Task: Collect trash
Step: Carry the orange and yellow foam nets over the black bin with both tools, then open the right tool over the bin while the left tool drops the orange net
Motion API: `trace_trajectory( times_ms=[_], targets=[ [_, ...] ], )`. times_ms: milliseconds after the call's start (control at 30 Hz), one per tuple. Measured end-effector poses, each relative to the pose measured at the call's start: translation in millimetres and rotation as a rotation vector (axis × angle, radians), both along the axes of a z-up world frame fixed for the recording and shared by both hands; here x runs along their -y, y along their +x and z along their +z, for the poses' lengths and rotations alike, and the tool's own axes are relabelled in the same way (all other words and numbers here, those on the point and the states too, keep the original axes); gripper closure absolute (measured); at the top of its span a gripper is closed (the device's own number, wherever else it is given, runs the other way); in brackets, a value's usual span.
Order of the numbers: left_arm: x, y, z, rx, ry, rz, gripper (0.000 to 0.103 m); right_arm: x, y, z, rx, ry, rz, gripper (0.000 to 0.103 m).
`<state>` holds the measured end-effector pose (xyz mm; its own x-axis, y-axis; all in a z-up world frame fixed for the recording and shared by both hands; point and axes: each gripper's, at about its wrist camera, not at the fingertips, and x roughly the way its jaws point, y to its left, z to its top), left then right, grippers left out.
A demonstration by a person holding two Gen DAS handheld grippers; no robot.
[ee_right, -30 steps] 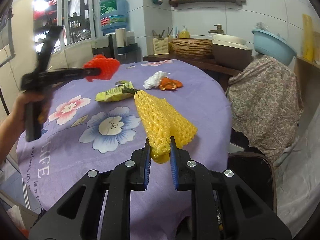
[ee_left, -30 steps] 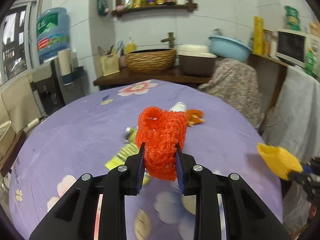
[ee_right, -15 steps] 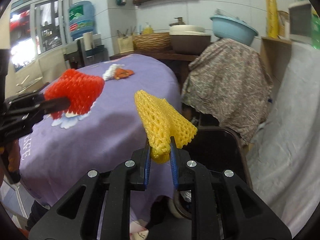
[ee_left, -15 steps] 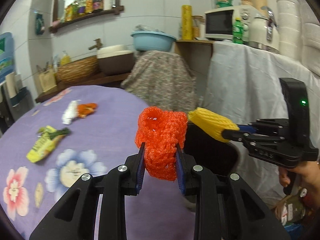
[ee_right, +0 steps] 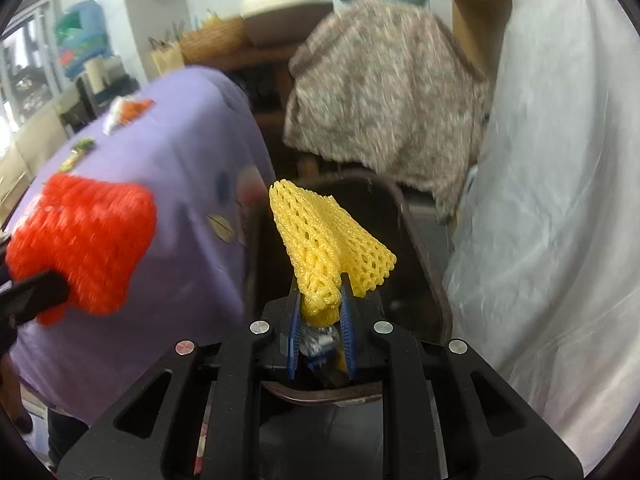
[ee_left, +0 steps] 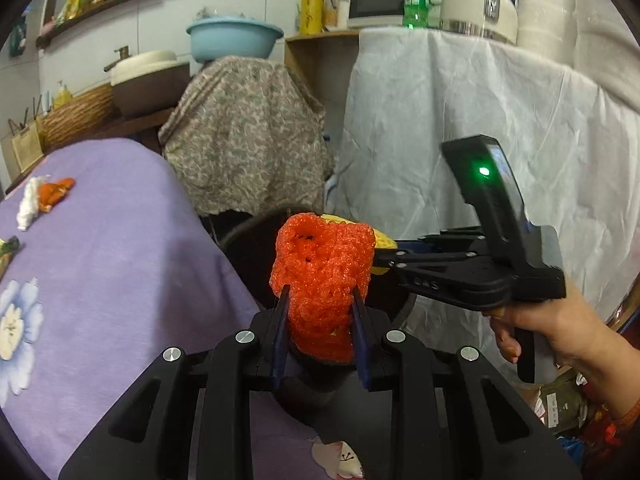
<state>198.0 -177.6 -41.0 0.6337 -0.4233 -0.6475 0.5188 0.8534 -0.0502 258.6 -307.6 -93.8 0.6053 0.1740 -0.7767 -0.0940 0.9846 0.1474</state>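
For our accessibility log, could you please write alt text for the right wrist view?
The right gripper is shut on a yellow foam net, held above a dark trash bin beside the purple tablecloth. At left, blurred, the left gripper holds a red foam net.

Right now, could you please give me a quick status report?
Left claw shut on red foam net. Right claw shut on yellow foam net. Both above dark bin; nothing blocking.

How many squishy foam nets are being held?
2. The red foam net is pinched in the left gripper; the yellow foam net is pinched in the right gripper, above the dark bin.
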Motion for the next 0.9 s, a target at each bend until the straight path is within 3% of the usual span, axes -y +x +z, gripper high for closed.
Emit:
trace_trajectory(
  times_ms=[167,367,400,467,533,667,900],
  targets=[
    [12.7,9.6,-26.5,-0.059,0.035,-0.001,0.076,12.0,25.7,-43.7,-0.106,0.060,-0.051,0.085],
    [23.9,17.0,-46.0,-0.094,0.078,-0.013,0.076,8.1,48.9,-74.6,-0.152,0.017,-0.070,0.082],
    [25.0,18.1,-48.7,-0.099,0.080,-0.014,0.076,9.2,52.5,-79.0,-0.158,0.010,-0.081,0.079],
    [26.4,20.9,-53.0,-0.107,0.086,-0.014,0.076,12.6,56.3,-82.9,-0.161,0.008,-0.104,0.052],
    [27.0,24.5,-56.5,-0.116,0.089,-0.012,0.076,17.0,52.9,-82.4,-0.134,0.003,-0.128,0.044],
    [31.7,33.8,-63.2,-0.131,0.101,-0.008,0.076,24.5,42.3,-72.5,-0.089,0.009,-0.133,0.044],
    [52.3,52.5,-80.2,-0.160,0.120,-0.019,0.076,33.8,17.4,-50.7,-0.023,-0.085,-0.174,0.044]
  ],
)
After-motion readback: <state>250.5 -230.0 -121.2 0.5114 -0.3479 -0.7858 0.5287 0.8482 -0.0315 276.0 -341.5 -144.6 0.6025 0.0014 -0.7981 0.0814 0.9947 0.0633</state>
